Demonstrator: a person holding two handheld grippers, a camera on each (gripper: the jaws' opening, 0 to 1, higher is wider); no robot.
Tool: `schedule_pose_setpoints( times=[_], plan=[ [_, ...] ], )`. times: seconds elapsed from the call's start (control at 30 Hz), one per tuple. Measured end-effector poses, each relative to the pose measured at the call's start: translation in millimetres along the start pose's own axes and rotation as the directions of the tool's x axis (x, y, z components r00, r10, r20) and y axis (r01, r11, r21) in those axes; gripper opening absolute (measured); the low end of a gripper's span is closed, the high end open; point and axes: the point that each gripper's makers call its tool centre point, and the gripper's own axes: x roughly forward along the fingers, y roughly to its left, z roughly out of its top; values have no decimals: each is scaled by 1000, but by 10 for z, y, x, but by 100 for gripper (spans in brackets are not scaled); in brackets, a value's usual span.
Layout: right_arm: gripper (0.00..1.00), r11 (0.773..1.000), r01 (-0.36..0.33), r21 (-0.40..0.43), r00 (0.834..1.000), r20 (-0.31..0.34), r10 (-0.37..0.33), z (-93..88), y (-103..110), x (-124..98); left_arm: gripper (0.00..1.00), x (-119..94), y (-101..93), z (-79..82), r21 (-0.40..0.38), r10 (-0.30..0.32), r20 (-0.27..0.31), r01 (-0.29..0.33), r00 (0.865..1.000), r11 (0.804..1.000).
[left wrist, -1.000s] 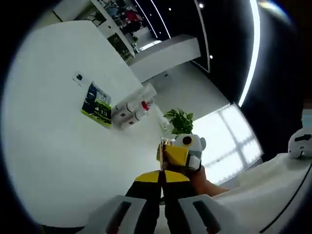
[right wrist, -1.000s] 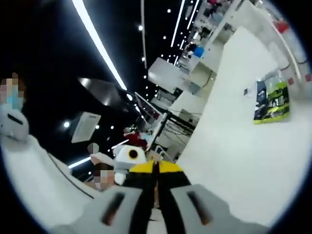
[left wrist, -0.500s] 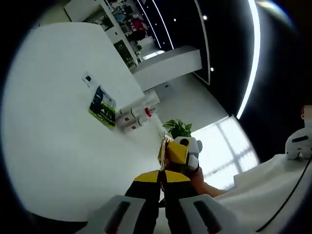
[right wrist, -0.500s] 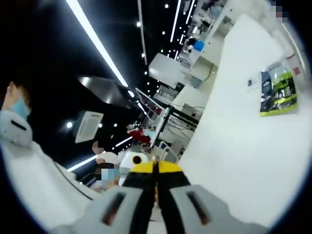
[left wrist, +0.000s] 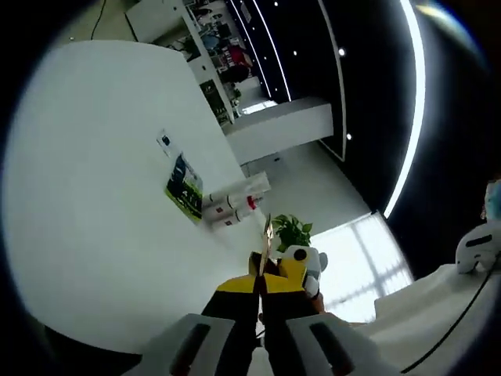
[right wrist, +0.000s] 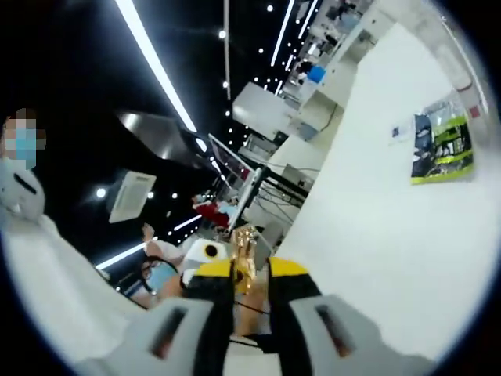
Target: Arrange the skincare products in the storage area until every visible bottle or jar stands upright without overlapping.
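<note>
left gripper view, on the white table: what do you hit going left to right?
Small white card → green-and-black packet → white bottles lying on their sides → potted plant.

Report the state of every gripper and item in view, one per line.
Left gripper: fingers shut.
Right gripper: fingers parted around a gold item; grip unclear.
White bottles: lying on their sides, next to each other.
Green packet: lying flat on the table.
</note>
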Motion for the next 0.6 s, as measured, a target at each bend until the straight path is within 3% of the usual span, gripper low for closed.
schedule_pose_setpoints(
  times=[0.1,0.23,0.3,0.43,0.5,0.6],
  plan=[
    [19,1000,13,-27,998,62,-11,130,-4,-51,0,30,39,138,43,35,-35,-34,999,999],
    [23,1000,25,17,982,184,-28,233,-38,-265,0,158,71,343,36,36,-27,-35,999,999],
    [23,996,55,65,972,224,-69,195,-121,-386,0,232,106,374,38,46,-43,-44,998,998],
    [24,992,101,78,970,214,-115,97,-200,-522,0,350,135,460,40,48,-62,-45,997,998],
    [24,990,116,75,965,226,-130,122,-221,-578,0,457,181,588,31,45,-67,-43,997,999],
    [25,986,149,73,949,270,-163,206,-262,-712,0,611,314,670,31,104,-118,-101,988,994]
  ],
)
